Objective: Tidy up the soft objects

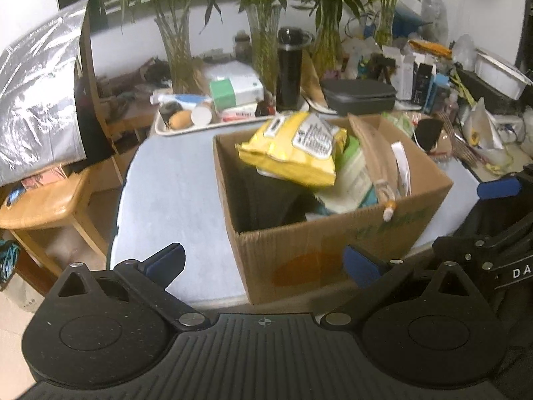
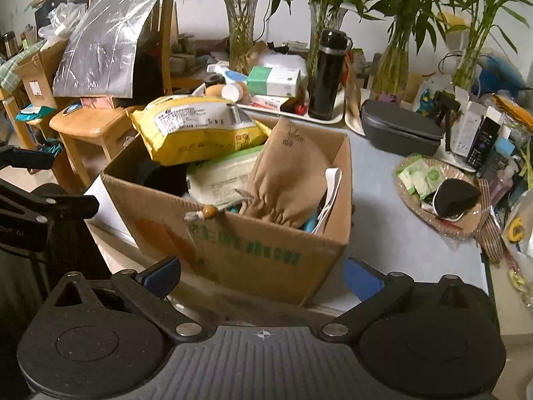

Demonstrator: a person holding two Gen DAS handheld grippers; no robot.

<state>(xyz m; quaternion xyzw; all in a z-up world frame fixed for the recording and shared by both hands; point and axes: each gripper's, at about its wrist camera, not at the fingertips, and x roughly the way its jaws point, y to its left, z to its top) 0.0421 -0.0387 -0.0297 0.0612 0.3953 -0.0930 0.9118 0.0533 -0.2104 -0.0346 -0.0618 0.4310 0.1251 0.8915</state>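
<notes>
A cardboard box (image 1: 319, 250) (image 2: 240, 250) stands at the table's front edge, full of soft items. A yellow snack bag (image 1: 293, 146) (image 2: 196, 130) lies on top. Beside it sit a green-white pack (image 1: 353, 180) (image 2: 223, 176) and a brown drawstring pouch (image 1: 376, 156) (image 2: 289, 176). My left gripper (image 1: 265, 265) is open and empty, in front of the box's near-left corner. My right gripper (image 2: 261, 275) is open and empty, in front of the box's near wall. Each gripper shows at the edge of the other's view.
A white tray (image 1: 186, 126) with boxes and bottles, a black flask (image 1: 289, 70) (image 2: 328, 76), a grey case (image 1: 359, 96) (image 2: 399, 130) and glass vases with plants stand behind. A woven basket (image 2: 413, 203) of small packs is right. A wooden stool (image 1: 50, 206) is left.
</notes>
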